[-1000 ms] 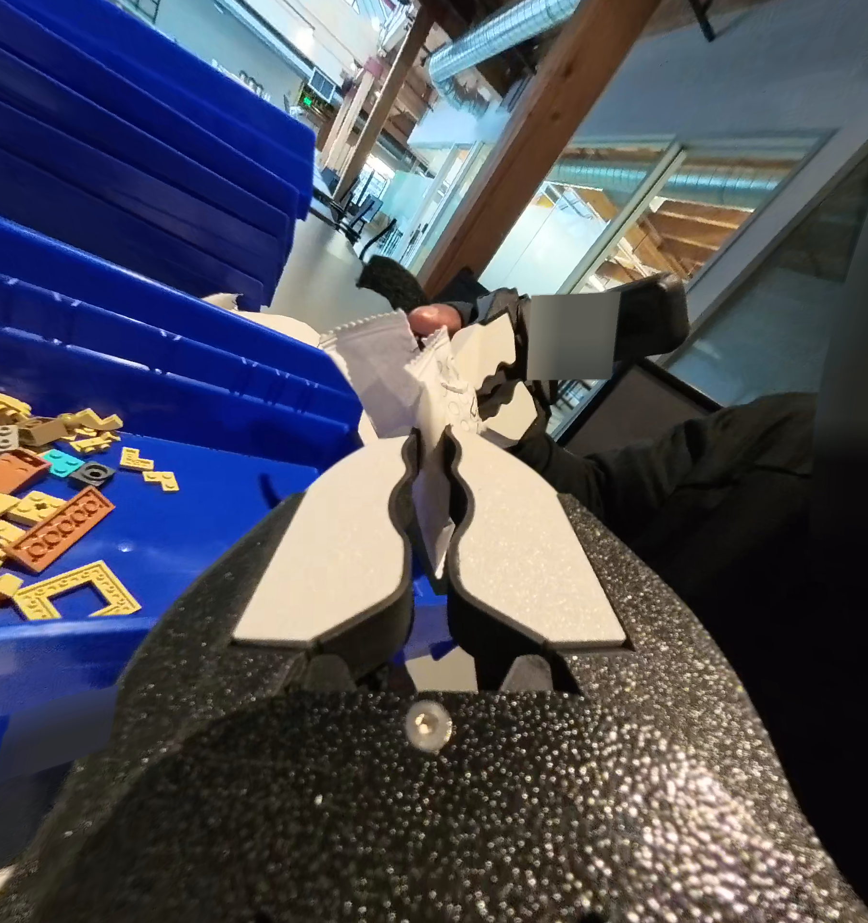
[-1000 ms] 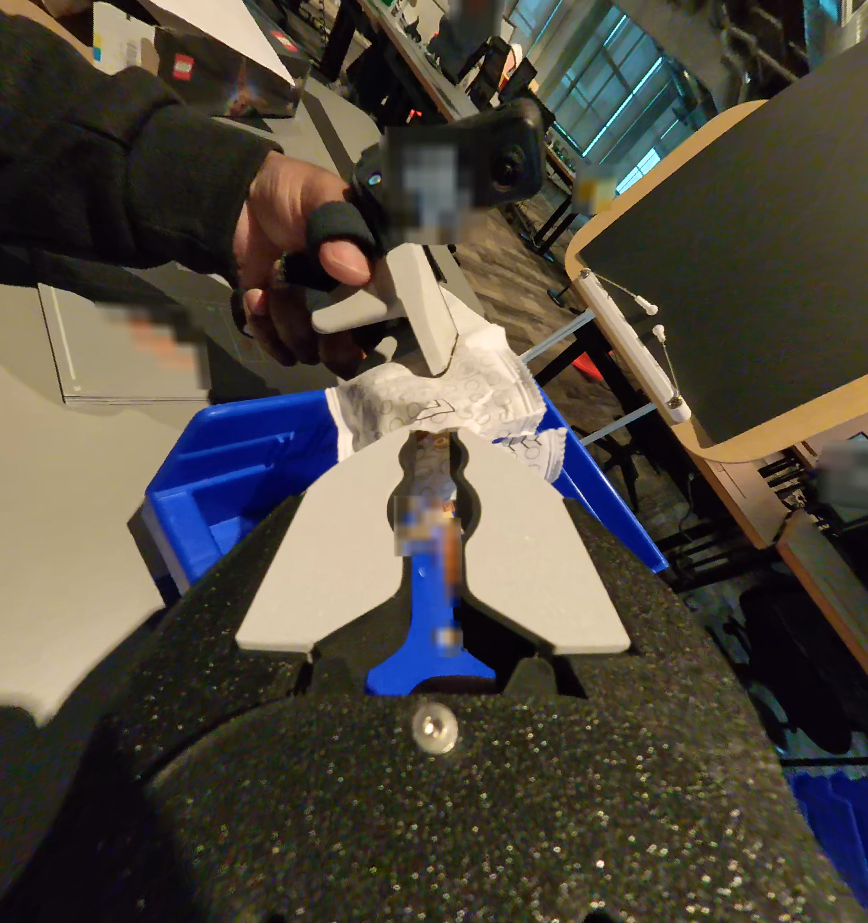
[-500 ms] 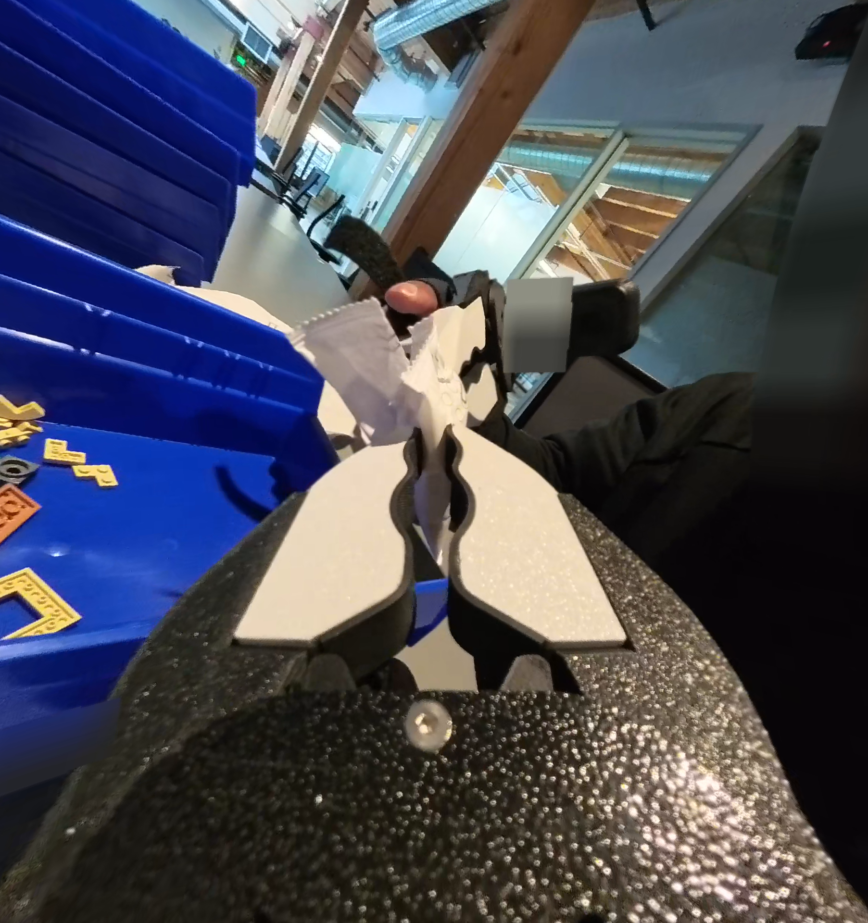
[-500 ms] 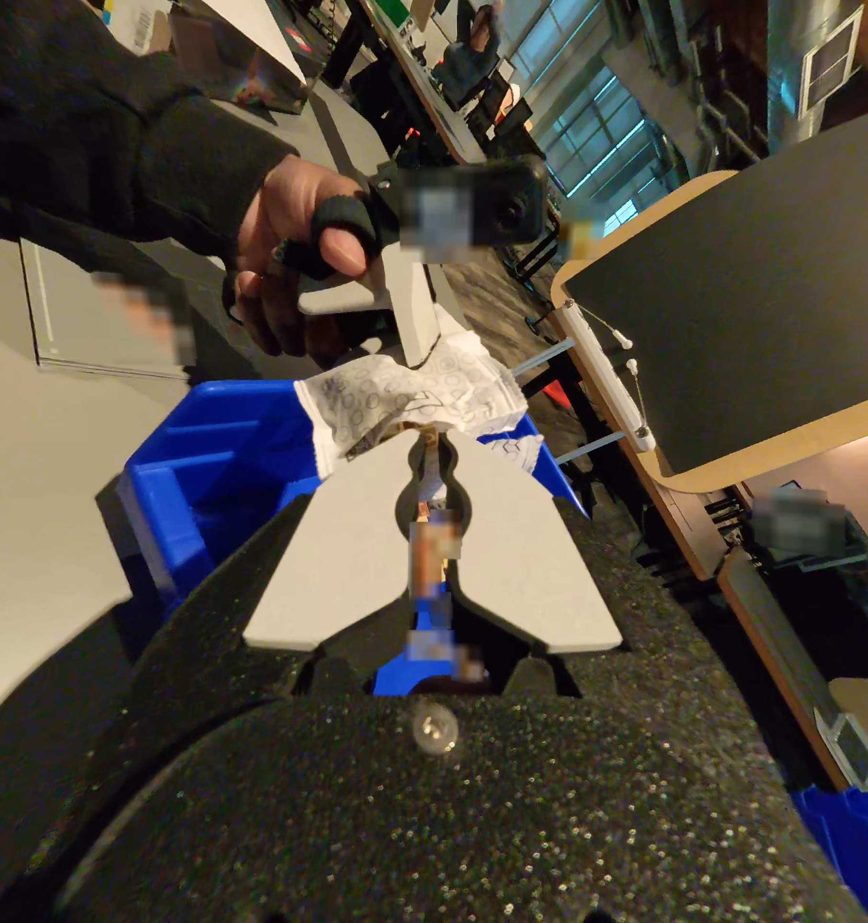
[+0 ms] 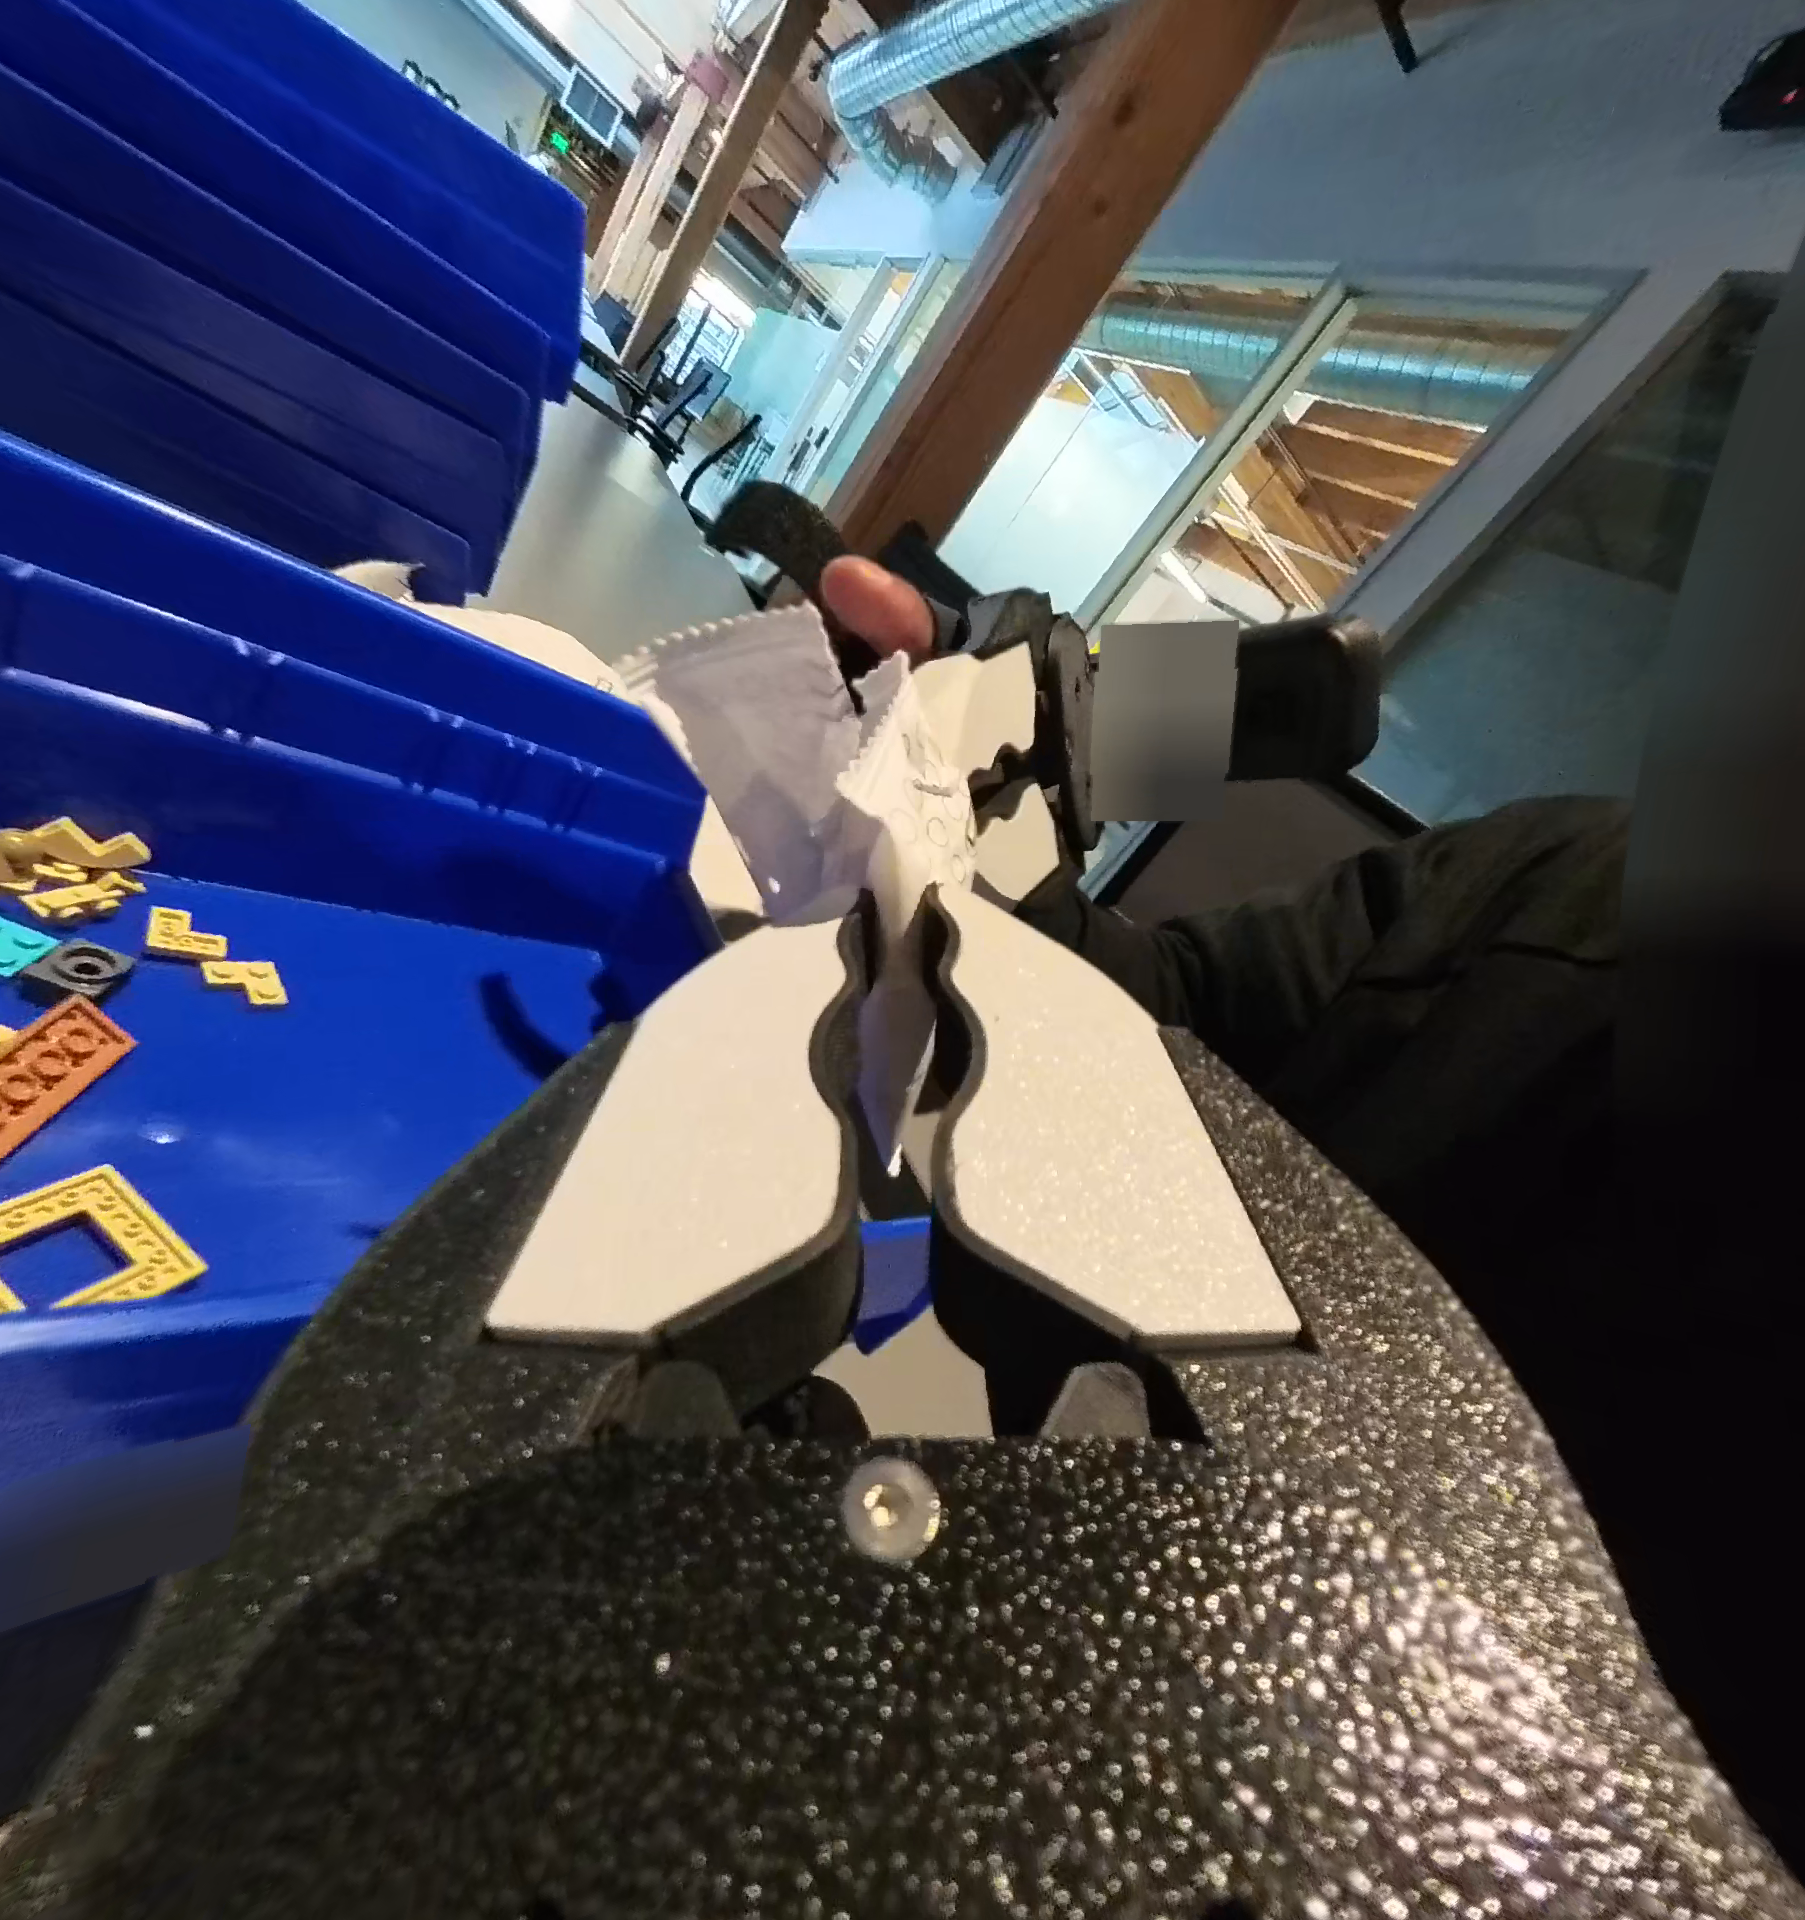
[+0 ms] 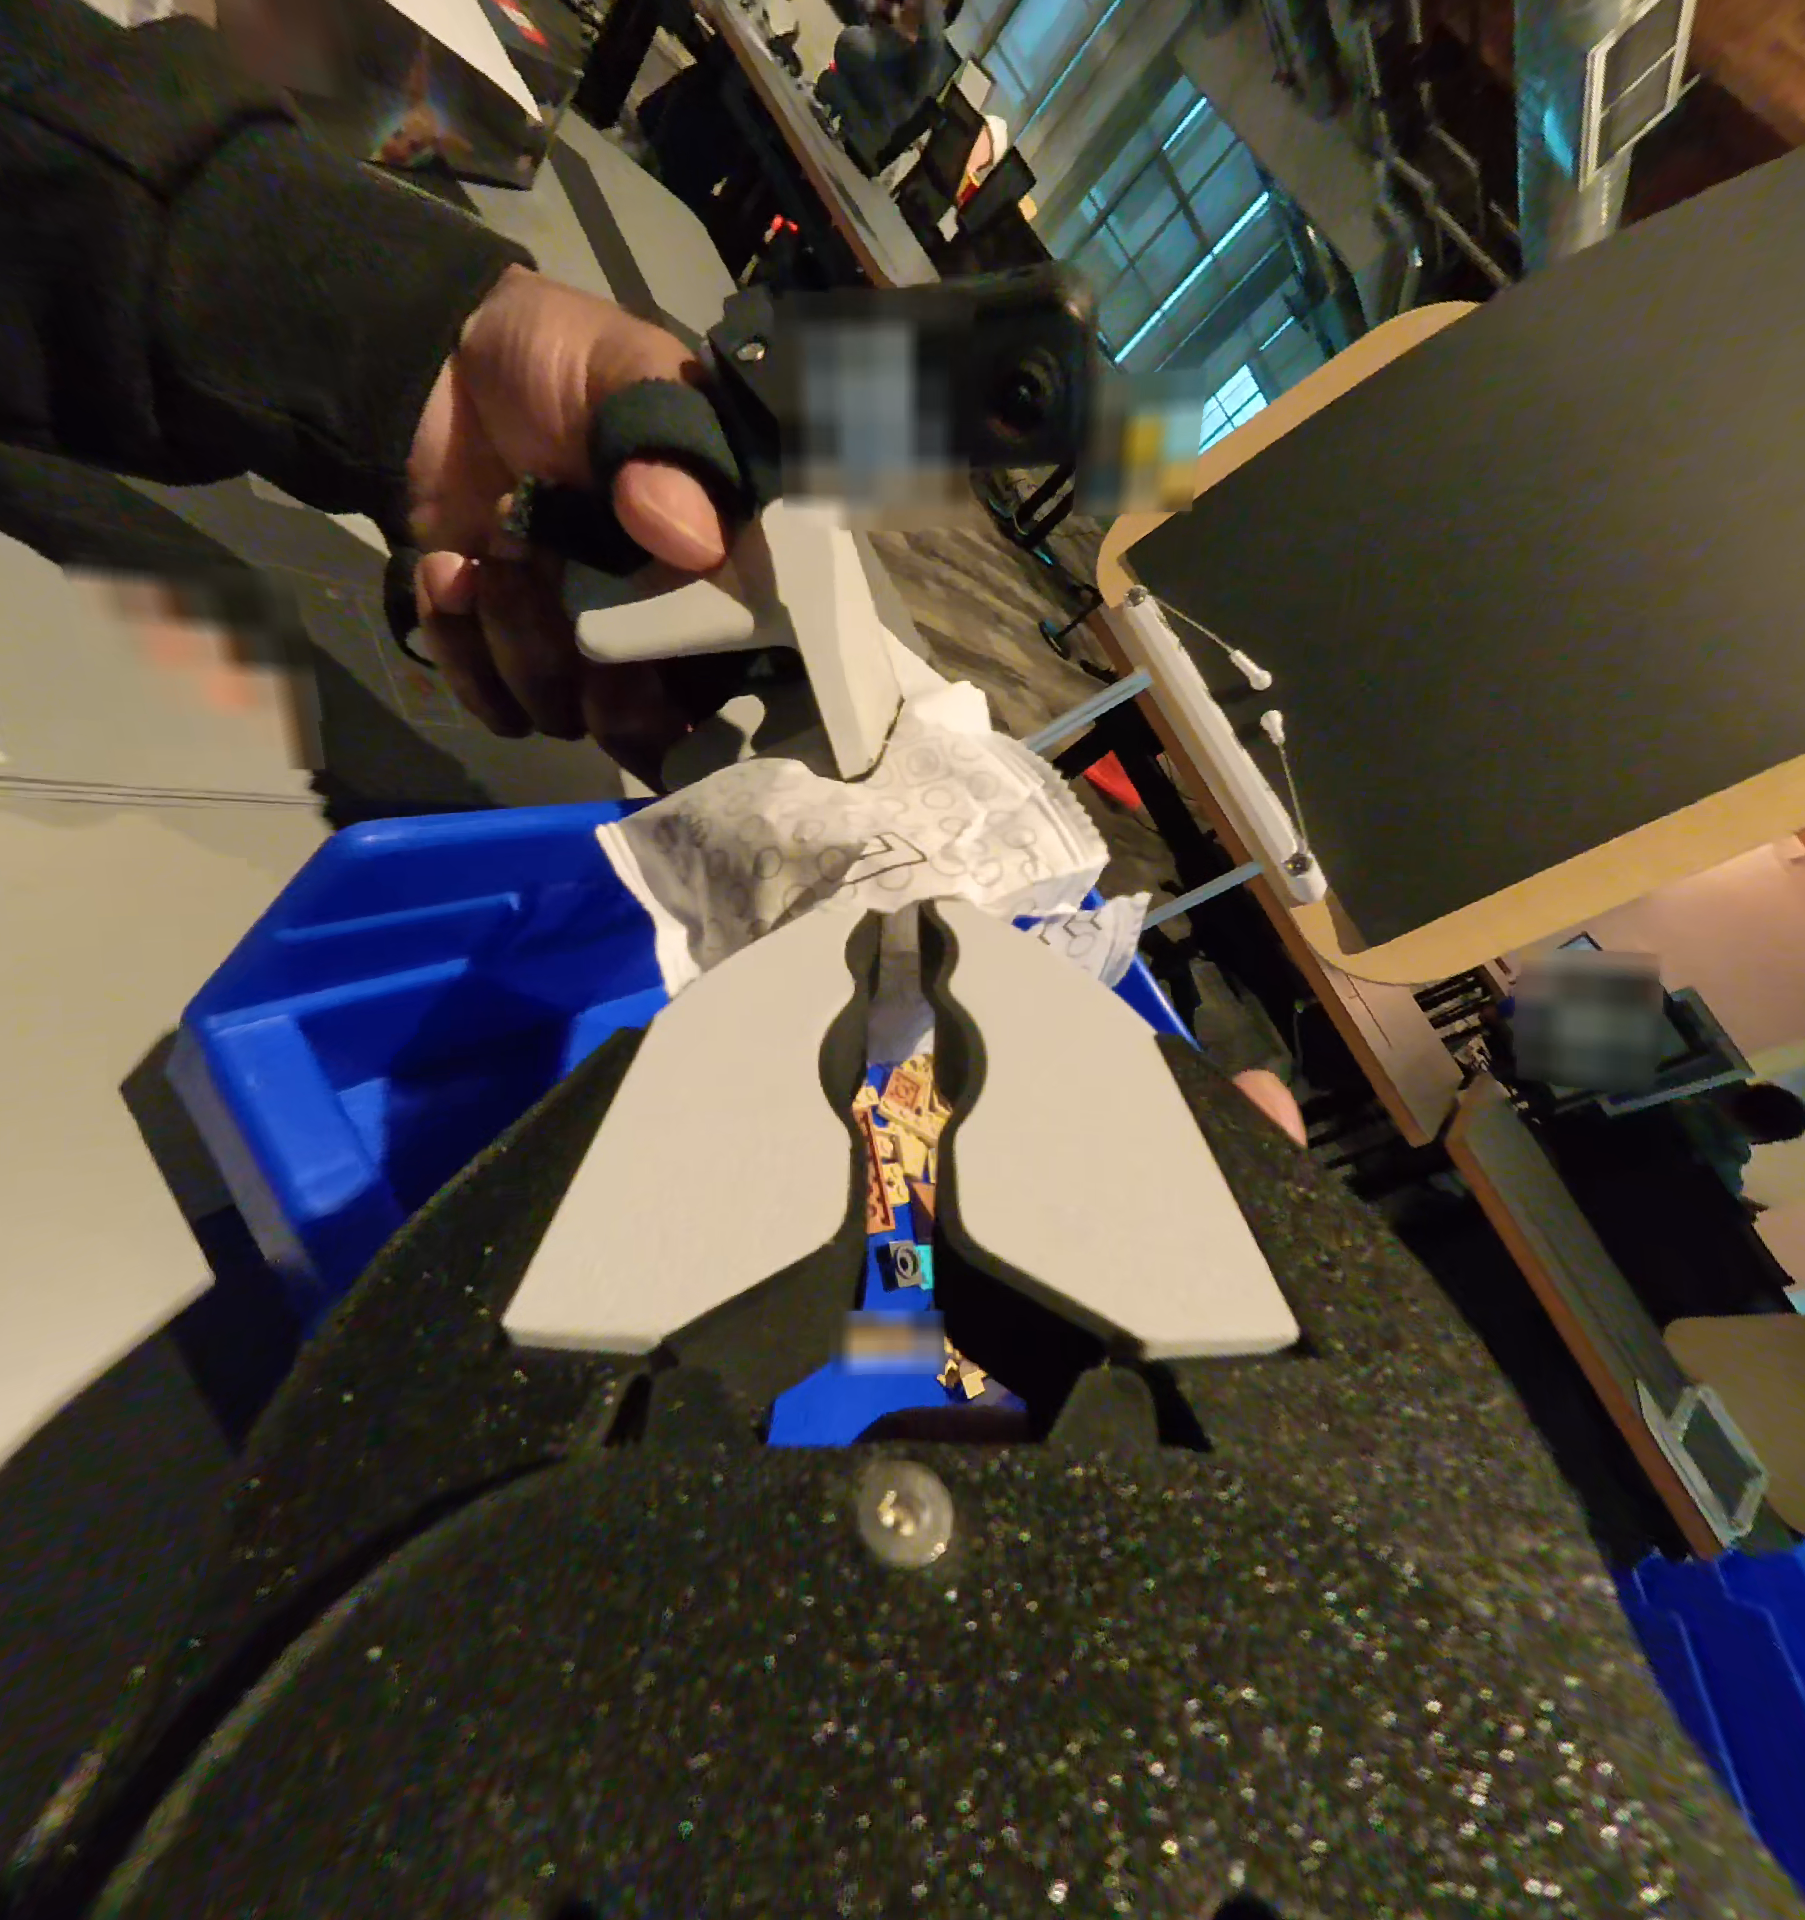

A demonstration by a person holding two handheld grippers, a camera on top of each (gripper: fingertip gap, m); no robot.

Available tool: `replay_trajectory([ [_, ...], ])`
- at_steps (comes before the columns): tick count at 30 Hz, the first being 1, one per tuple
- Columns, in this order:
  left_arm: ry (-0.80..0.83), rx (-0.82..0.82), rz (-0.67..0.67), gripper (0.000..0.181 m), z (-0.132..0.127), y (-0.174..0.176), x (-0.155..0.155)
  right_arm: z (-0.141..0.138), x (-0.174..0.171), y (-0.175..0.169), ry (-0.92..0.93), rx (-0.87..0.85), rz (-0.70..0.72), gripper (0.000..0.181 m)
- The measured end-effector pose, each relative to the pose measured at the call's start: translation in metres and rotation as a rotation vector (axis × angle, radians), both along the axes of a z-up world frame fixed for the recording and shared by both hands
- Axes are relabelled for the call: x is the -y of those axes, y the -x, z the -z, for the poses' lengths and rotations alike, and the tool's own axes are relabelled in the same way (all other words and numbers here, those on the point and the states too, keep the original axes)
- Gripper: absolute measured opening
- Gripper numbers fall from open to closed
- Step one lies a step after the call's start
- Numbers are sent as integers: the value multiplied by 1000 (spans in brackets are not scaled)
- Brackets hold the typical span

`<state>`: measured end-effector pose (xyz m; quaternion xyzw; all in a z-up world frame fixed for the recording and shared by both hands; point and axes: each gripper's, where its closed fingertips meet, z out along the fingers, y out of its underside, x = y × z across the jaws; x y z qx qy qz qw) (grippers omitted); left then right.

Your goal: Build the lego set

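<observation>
A white paper lego bag (image 5: 773, 769) (image 6: 856, 852) with a grey printed pattern hangs between my two grippers above a blue bin (image 6: 378, 987). My left gripper (image 5: 893, 914) is shut on one edge of the bag. My right gripper (image 6: 903, 925) is shut on the opposite edge. Each gripper shows in the other's view, held by a hand in a black sleeve: the left gripper (image 6: 846, 748) from the right wrist, the right gripper (image 5: 981, 790) from the left wrist. Loose lego pieces (image 5: 56, 1049) (image 6: 903, 1122) in yellow, brown, teal and grey lie in the bin under the bag.
More blue bins (image 5: 254, 312) are stacked behind the open one on a grey table (image 6: 46, 1039). A person's dark-clothed body (image 5: 1500, 1039) is close on the right. A black-topped wooden table (image 6: 1500, 623) stands beyond the bin. Both grippers' tips are close together, under 4 cm apart.
Both grippers keep their hold on the bag. The views have tilted, and in the right wrist view lego pieces now show in the bin below the bag.
</observation>
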<state>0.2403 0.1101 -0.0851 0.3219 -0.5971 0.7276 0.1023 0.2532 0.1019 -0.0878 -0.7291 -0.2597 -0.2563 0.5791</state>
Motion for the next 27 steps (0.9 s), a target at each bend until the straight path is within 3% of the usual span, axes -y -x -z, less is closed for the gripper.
replay_trajectory([
  [21,21,-8,-72,8,-2,-10,-8,-2,-4,-8,-50,-84,59,21],
  [27,-15,68,-125,8,-3,-15,-11,-2,-4,-12,-46,-76,95,23],
])
